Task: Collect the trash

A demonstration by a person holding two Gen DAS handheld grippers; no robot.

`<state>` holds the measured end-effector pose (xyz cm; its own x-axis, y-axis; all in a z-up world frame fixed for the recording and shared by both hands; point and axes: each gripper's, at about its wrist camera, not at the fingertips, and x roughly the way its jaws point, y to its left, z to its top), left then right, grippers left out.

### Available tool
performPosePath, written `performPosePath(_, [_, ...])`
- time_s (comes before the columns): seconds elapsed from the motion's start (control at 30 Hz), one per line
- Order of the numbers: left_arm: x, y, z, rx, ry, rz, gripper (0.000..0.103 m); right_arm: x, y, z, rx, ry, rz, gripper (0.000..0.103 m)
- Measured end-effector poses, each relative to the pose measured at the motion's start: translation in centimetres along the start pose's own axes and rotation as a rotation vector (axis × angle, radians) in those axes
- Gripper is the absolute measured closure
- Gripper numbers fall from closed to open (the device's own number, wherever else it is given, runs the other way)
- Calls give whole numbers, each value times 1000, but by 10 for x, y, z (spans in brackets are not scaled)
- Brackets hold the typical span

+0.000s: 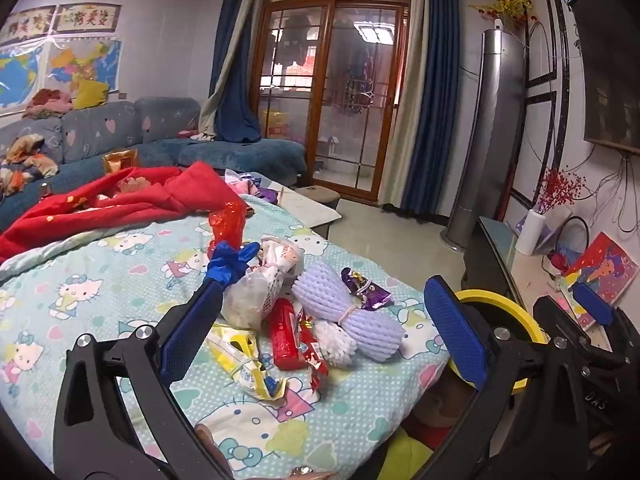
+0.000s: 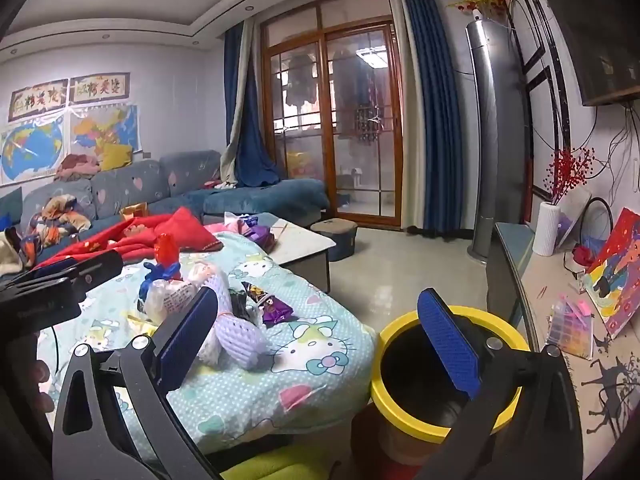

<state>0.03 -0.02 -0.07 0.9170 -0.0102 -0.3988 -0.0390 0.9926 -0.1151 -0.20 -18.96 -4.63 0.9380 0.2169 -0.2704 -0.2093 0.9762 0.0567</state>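
**Q:** Between the pads of the left claw [image 1: 324,322], what do I have?

**A:** Nothing. Its jaws stand wide apart over the litter heap, gripping no item. Just ahead lie the red packet [image 1: 285,334] and the white foam net [image 1: 335,342], with the lilac foam sleeve [image 1: 352,312] touching the net. The yellow wrapper [image 1: 244,364] lies nearest the left pad; the clear plastic bag [image 1: 256,292], the blue glove [image 1: 232,262] and the purple wrapper [image 1: 366,286] sit farther out. All of it rests on the cartoon-print quilt [image 1: 100,304].

**Q:** And the right claw [image 2: 316,332]?

**A:** Also spread open and empty. It hangs over the edge of the quilt, its right pad in line with the yellow-rimmed bin [image 2: 446,372], which stands on the floor just beside the bed. I cannot see any contents in the dark bin.

**Q:** Which step is this, as I judge it?

**A:** The approach to a pick; the heap looks largely uncollected.

**Q:** What does the next move call for?

**A:** Lower the left claw onto one piece, probably the red packet or the foam net, close on it alone, then carry it right to the bin. The pieces overlap, so a clean single grasp needs care.
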Motion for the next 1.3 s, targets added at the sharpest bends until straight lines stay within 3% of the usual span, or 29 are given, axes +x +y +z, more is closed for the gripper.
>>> performPosePath(1.3, [-1, -4, -2, 4, -5, -5, 10, 2, 4, -5, -9, 13, -1, 6])
